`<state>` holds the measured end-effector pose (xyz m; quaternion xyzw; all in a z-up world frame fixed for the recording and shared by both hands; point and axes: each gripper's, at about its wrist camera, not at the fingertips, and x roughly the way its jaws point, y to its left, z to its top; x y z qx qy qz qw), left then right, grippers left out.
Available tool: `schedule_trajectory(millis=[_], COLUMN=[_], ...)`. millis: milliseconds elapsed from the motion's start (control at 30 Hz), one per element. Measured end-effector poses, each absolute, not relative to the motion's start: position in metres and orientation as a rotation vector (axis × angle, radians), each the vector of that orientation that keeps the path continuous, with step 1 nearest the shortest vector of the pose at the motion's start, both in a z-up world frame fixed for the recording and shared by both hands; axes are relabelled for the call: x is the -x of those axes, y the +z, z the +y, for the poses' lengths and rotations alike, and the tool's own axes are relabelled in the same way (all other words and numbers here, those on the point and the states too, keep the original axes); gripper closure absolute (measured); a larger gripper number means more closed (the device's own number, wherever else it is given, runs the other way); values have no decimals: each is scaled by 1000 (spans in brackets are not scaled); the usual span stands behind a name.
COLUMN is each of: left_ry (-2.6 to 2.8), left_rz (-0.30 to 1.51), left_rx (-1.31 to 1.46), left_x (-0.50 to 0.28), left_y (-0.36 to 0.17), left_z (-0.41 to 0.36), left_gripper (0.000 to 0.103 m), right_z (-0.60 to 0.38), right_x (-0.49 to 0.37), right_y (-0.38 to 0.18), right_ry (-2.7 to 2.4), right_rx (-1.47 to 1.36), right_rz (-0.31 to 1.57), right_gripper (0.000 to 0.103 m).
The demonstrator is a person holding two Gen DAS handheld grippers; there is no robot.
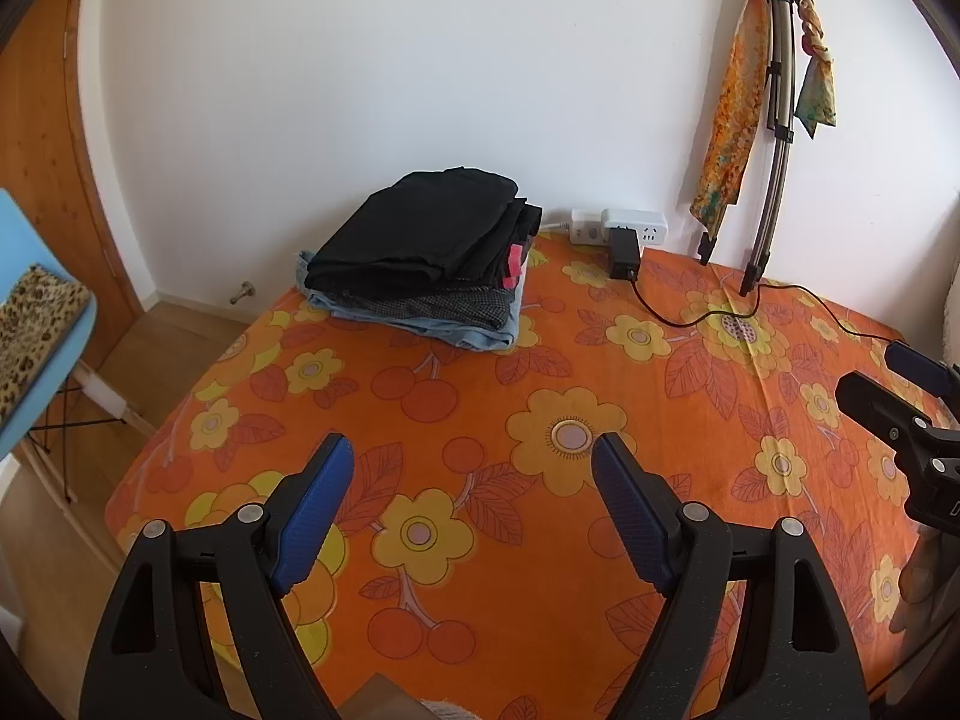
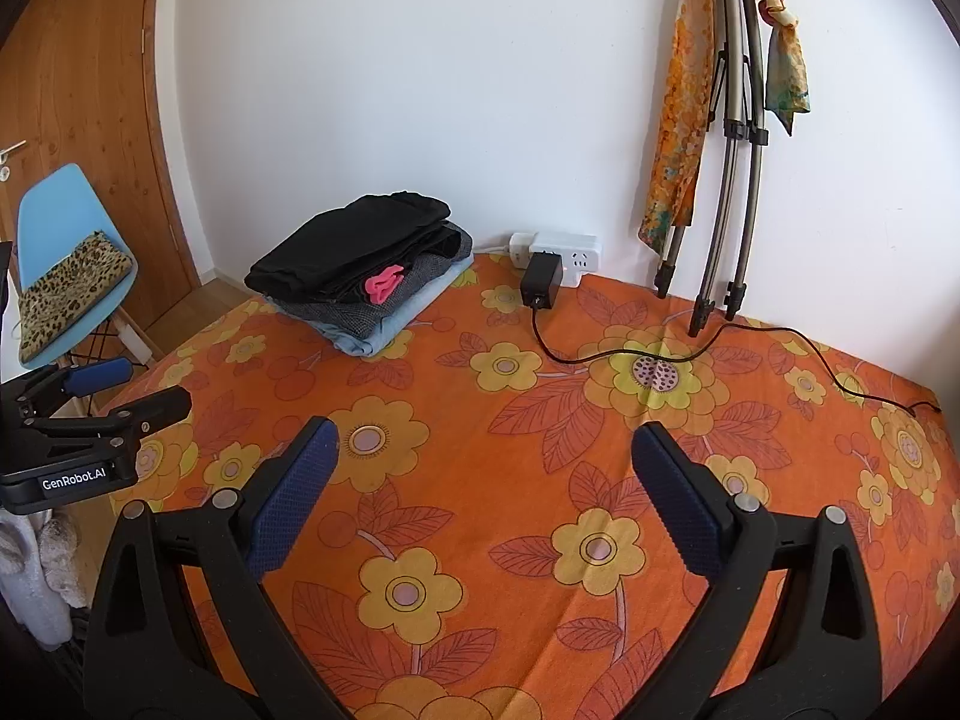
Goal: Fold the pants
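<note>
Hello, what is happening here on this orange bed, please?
A person holds two tongs over the flowered orange cover. The left tongs and the right tongs are both open and hold nothing. A stack of folded clothes lies at the far side near the wall. No unfolded pants are in view.

Folded pants stack lies near wall.

The tablecloth is matt printed cloth. The stack of folded pants is soft fabric: matt black on top, grey weave and pale denim beneath. Gripper pads look textured blue rubber, frames smooth black plastic. Far door: glossy wood.
</note>
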<state>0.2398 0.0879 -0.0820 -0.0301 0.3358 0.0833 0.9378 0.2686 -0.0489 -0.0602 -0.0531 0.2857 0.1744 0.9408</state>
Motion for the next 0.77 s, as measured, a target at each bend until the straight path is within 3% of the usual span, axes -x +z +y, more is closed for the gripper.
schedule_trajectory(millis=[767], left_ry=[160], left_rz=[675], left_rx=[54], left_x=[-239], left_y=[-81], left_z=[88], left_gripper=[21], right_z=[-50], right_x=[-269], right_y=[-61], right_ry=[358], right_rx=[109], right_rz=[584], right_gripper=[3])
